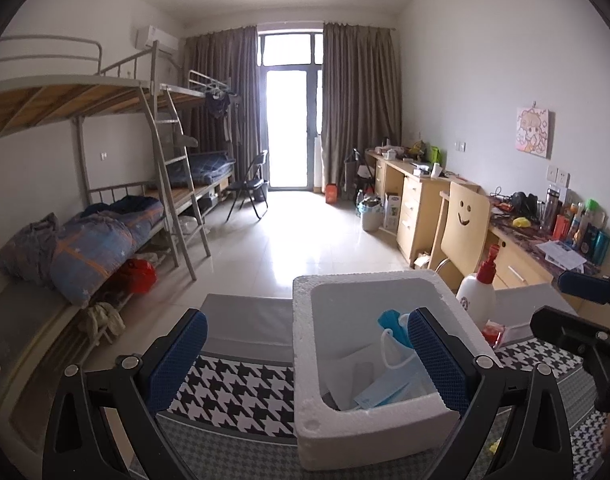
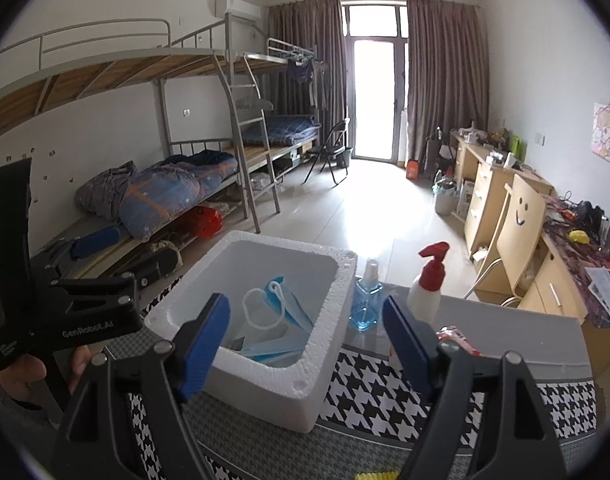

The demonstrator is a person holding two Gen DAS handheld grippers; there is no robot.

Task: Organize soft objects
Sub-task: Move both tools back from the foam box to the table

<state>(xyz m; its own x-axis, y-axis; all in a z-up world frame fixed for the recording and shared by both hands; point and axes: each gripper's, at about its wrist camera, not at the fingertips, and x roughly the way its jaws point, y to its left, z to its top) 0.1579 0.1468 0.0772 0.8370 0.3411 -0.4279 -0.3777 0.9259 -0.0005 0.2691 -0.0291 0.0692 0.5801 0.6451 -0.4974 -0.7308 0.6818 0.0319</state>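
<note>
A white foam box (image 1: 305, 360) (image 2: 273, 384) sits on a houndstooth cloth (image 1: 233, 392) (image 2: 377, 396). Several blue face masks (image 1: 389, 384) (image 2: 277, 320) lie inside it. My left gripper (image 1: 305, 364) is open and empty, its right finger over the box. My right gripper (image 2: 305, 336) is open and empty, held above the box's near right corner. The right gripper shows at the right edge of the left wrist view (image 1: 577, 320). The left gripper shows at the left of the right wrist view (image 2: 65, 304).
A white pump bottle with a red top (image 1: 479, 292) (image 2: 427, 288) and a blue glass spray bottle (image 2: 367, 304) stand right of the box. A red packet (image 2: 457, 338) lies by them. Bunk beds stand left, desks and a chair (image 2: 517, 224) right.
</note>
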